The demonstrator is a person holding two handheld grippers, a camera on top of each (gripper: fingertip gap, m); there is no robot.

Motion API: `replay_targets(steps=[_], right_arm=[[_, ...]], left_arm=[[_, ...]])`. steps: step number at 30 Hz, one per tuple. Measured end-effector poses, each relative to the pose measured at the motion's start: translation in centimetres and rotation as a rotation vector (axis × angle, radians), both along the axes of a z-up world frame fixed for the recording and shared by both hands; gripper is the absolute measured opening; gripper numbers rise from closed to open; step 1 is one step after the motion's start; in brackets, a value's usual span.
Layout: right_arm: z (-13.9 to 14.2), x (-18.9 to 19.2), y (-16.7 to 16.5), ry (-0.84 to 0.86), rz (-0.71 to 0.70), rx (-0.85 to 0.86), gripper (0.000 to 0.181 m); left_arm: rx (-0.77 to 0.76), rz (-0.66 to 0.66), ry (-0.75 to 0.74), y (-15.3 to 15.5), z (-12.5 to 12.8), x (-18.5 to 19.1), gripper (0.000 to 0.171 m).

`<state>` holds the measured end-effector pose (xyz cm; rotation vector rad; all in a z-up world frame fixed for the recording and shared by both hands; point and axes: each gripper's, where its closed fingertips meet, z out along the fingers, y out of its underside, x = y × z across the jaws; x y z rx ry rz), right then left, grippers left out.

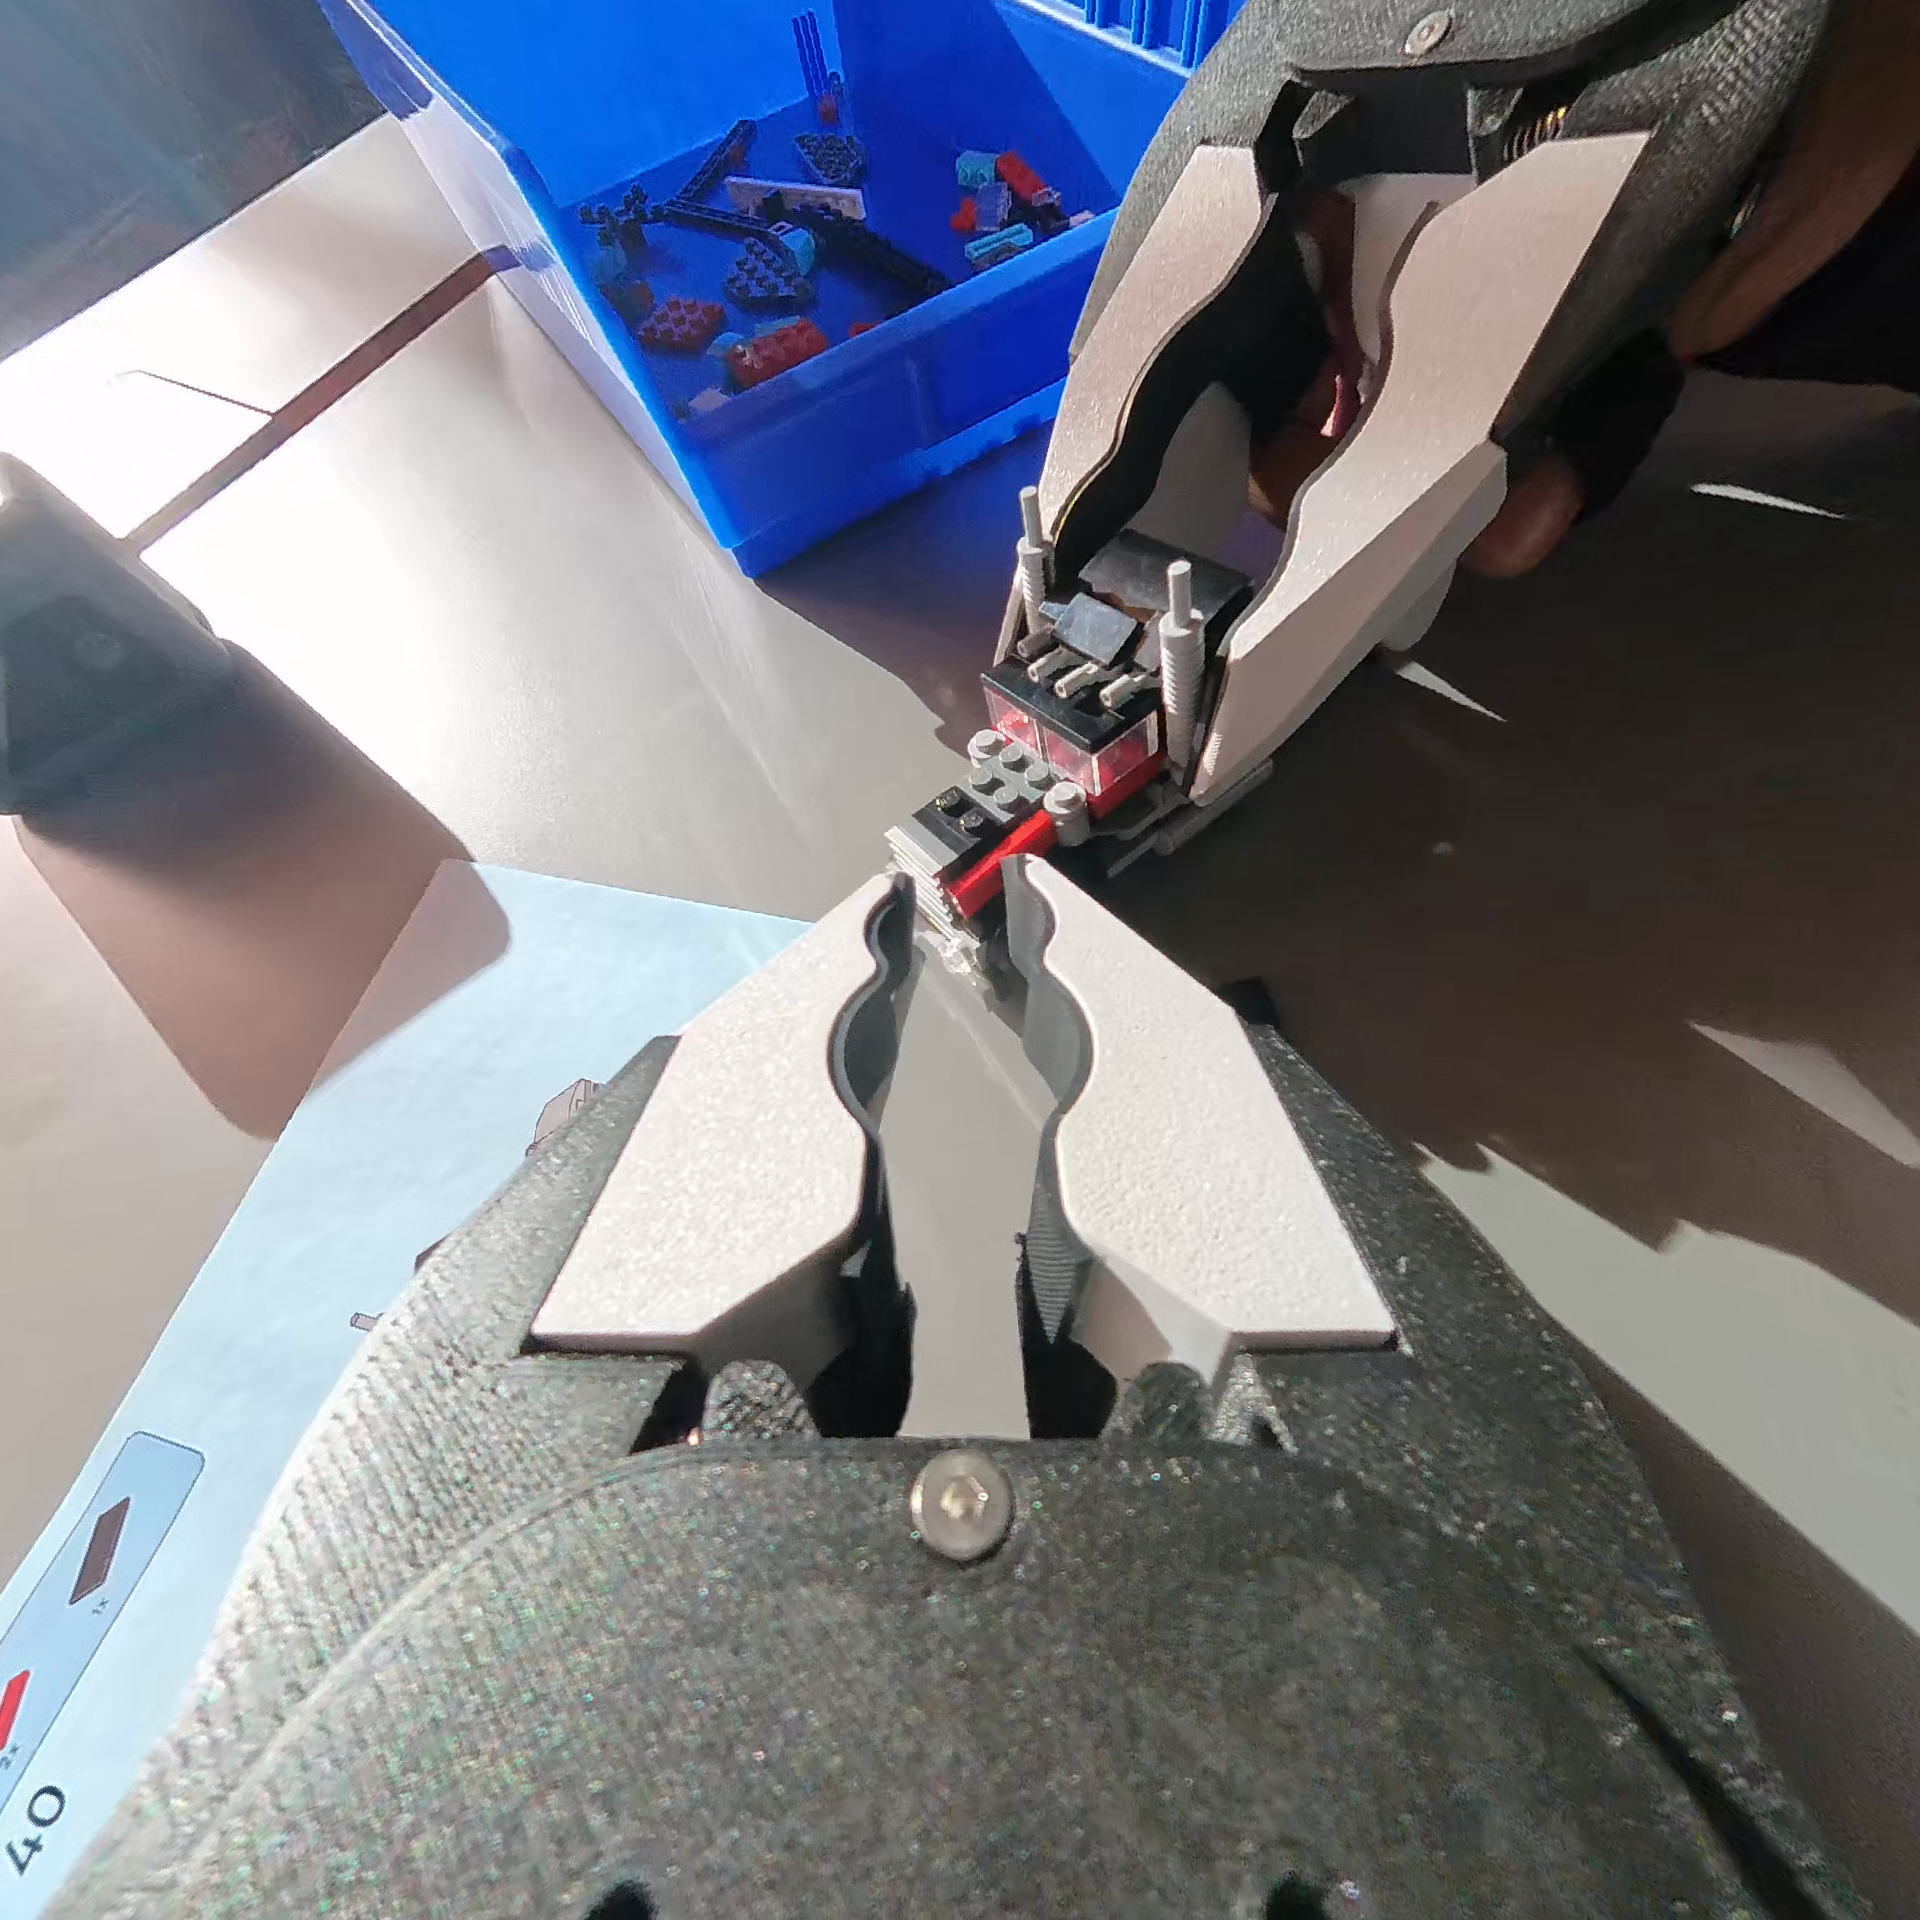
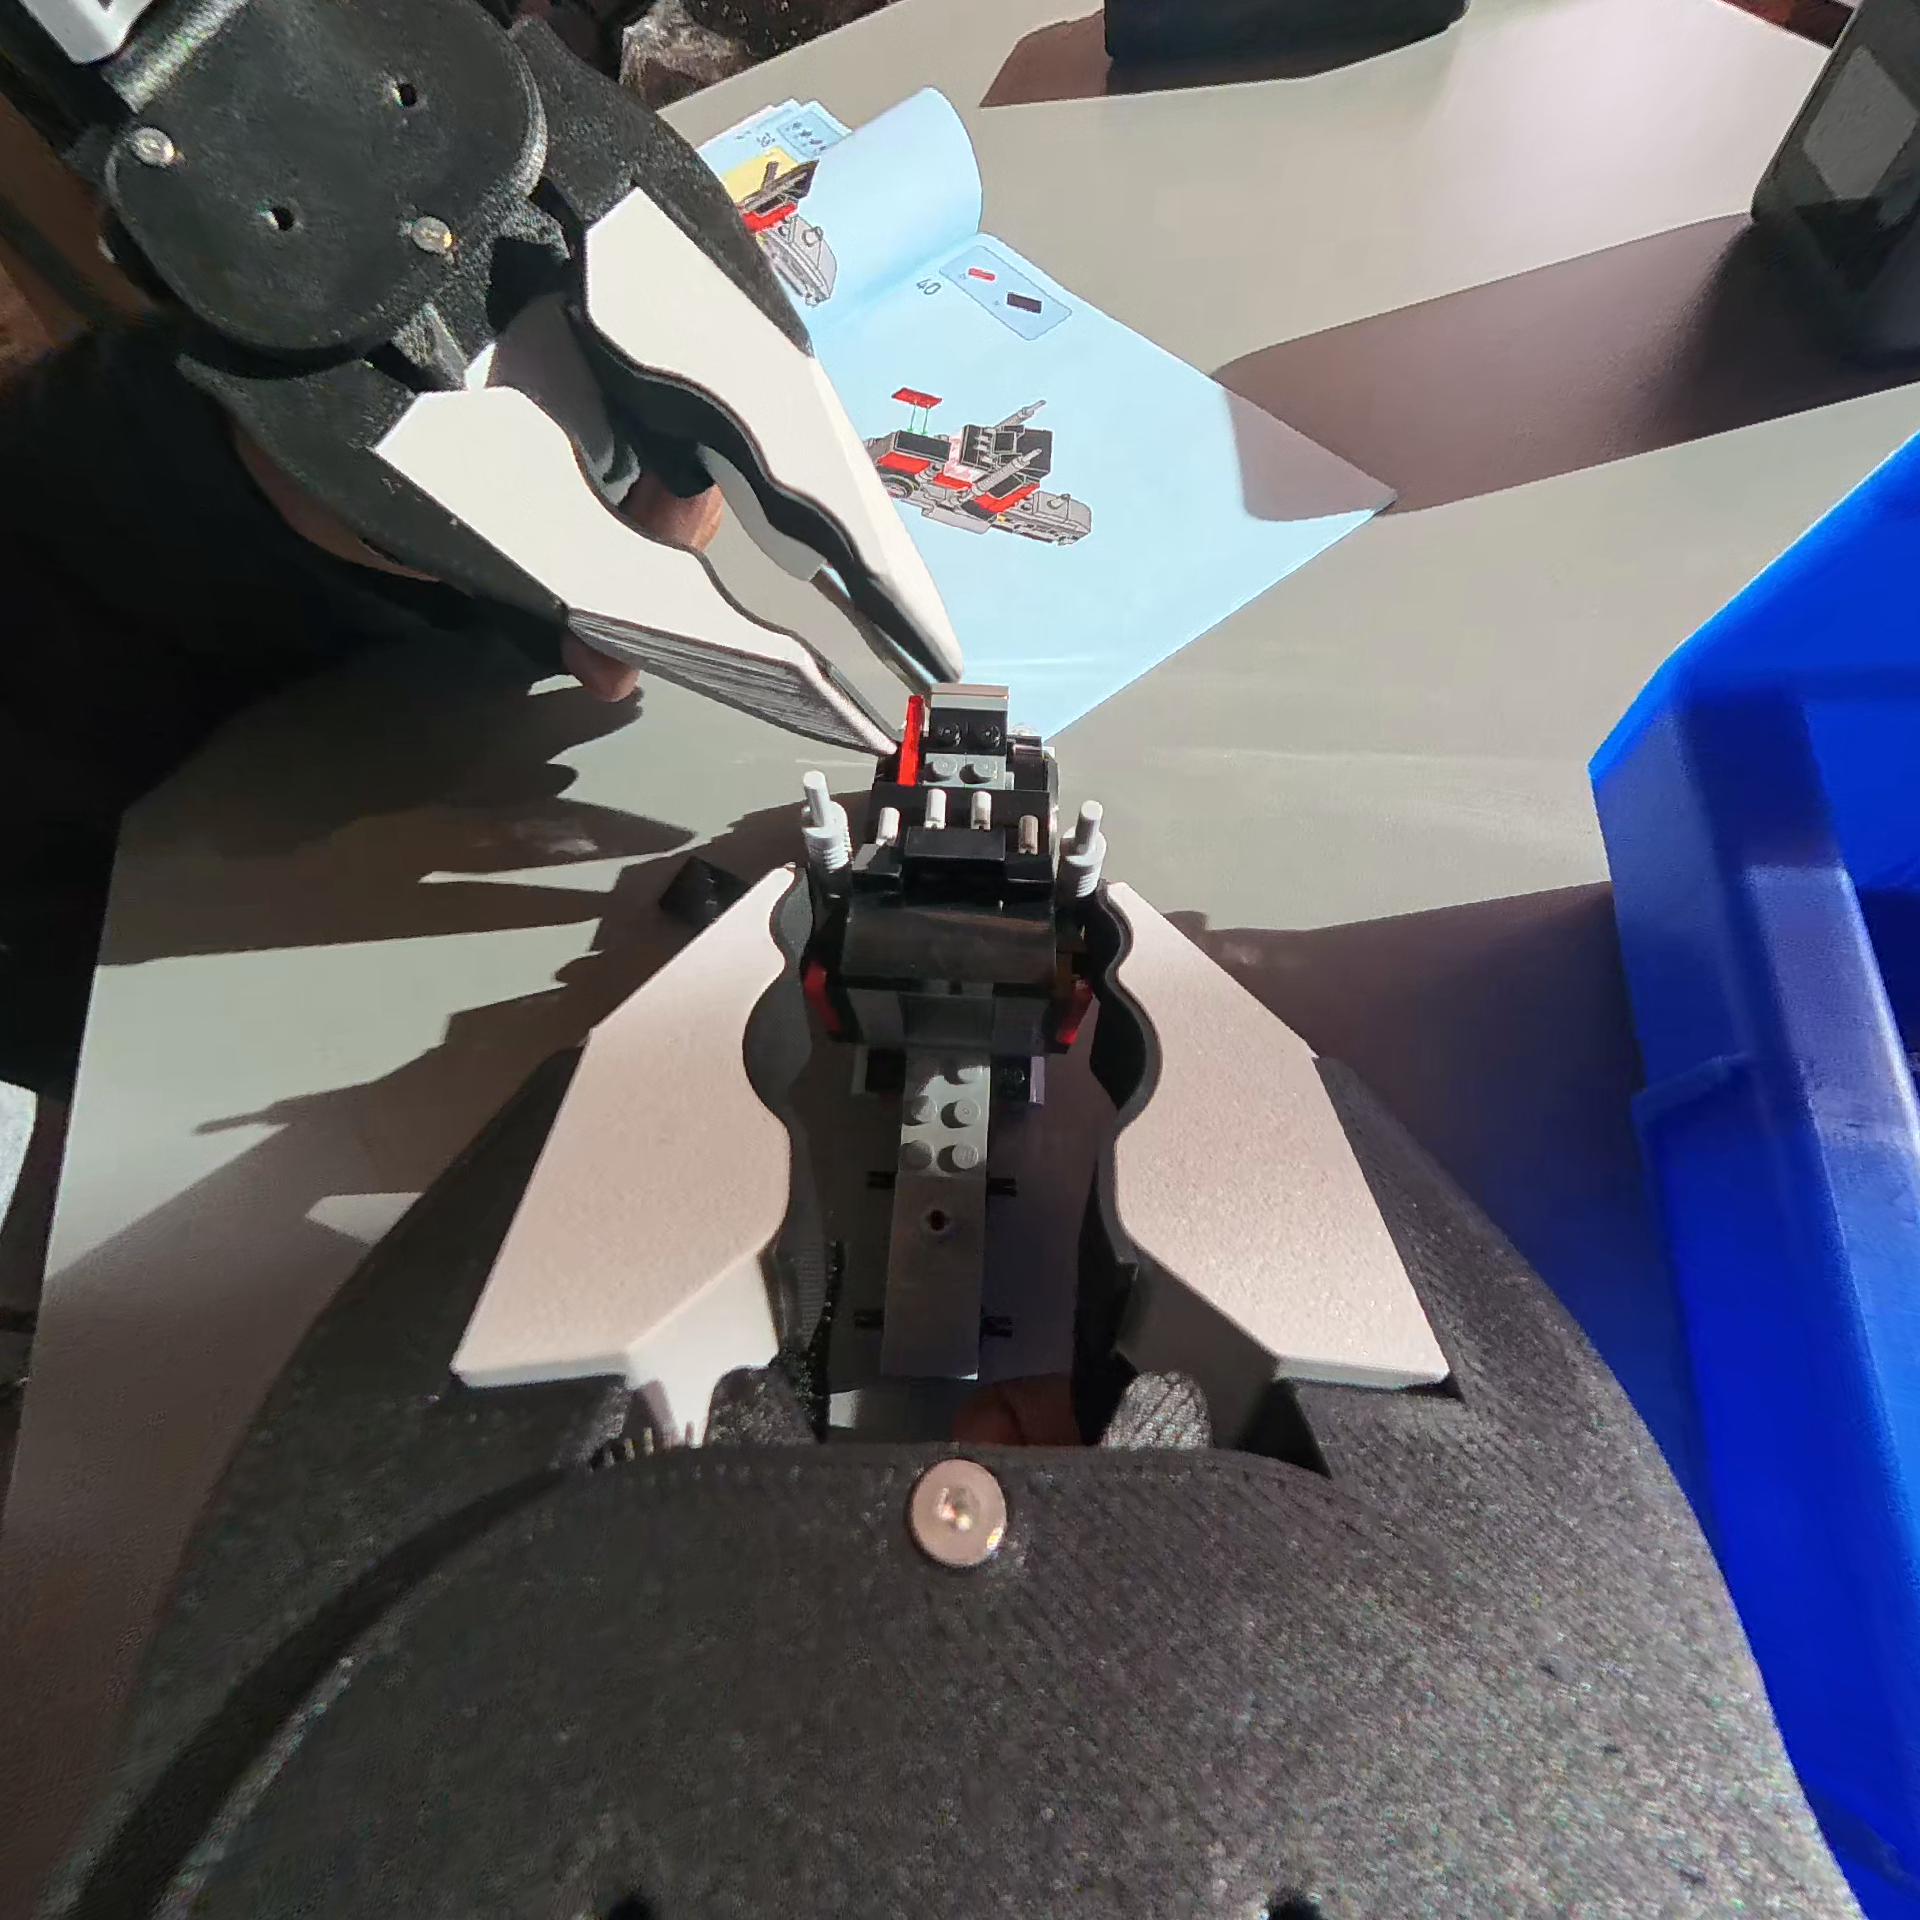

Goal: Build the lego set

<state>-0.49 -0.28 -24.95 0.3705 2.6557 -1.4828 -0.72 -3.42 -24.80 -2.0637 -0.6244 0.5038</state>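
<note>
A small black, grey and red lego truck model (image 1: pixel 1070 727) is held just above the table in my right gripper (image 1: pixel 1132 707), whose fingers are shut on the cab's sides; it also shows in the right wrist view (image 2: pixel 940 935), held by my right gripper (image 2: pixel 945 894). My left gripper (image 1: pixel 961 904) is shut on a thin red tile (image 1: pixel 992 860) and holds it on edge against the left side of the model's front hood. The right wrist view shows my left gripper (image 2: pixel 925 707) coming in from the upper left with the red tile (image 2: pixel 913 740) upright at its tips.
A blue bin (image 1: pixel 914 416) with several loose bricks stands behind the model; its wall (image 2: pixel 1766 935) is close on my right. The open light-blue instruction booklet (image 2: pixel 1091 520) lies beyond the model. A small black piece (image 2: pixel 698 888) lies on the table by my right gripper's left finger. Dark objects (image 2: pixel 1849 208) stand at the far edge. Left and right tips are no more than a few centimetres apart.
</note>
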Motion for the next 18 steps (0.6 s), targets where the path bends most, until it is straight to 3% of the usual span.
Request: replay_targets(steps=[18], right_arm=[[0.0, 1.1, 0.6, -0.082, 0.061, -0.006, 0.055]], left_arm=[[0.034, -0.125, -0.043, 0.8, 0.1, 0.9, 0.03]])
